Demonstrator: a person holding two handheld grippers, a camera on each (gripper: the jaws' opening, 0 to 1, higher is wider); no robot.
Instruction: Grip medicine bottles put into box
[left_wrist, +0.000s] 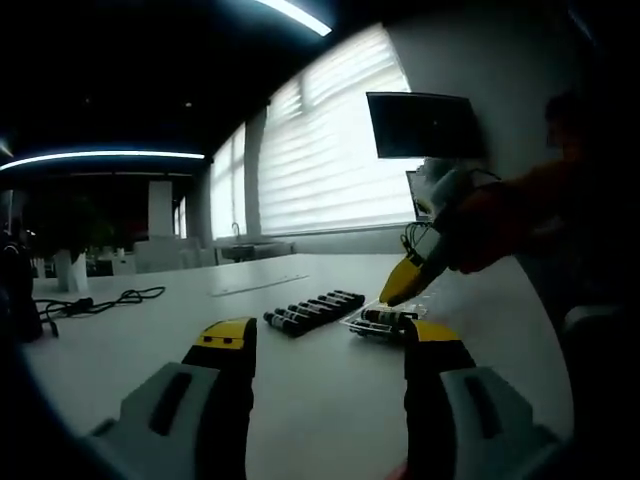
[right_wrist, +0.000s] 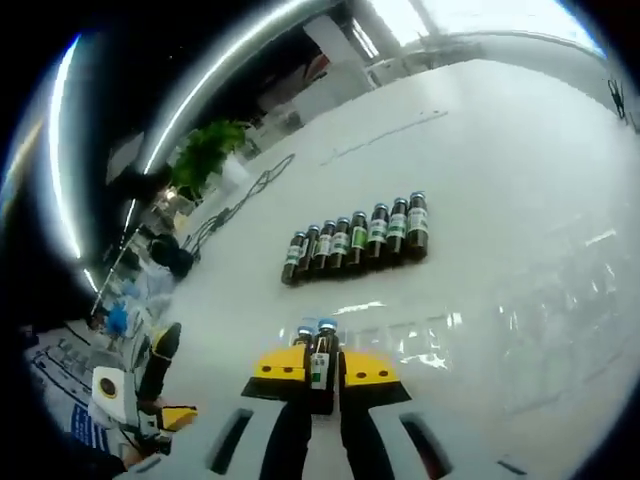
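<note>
A row of several dark medicine bottles lies side by side on the white table. Beside it sits a clear plastic box with at least one bottle lying in it. My right gripper is shut on a dark bottle with a blue cap and holds it over the box's near end. In the left gripper view that right gripper comes in from the right, held by a hand, with its yellow tip just above the box. My left gripper stands open short of the bottles, with nothing between its jaws.
A black cable lies on the white table at the far left. A monitor hangs by the bright blinds. A potted plant stands past the table. The left gripper appears at lower left in the right gripper view.
</note>
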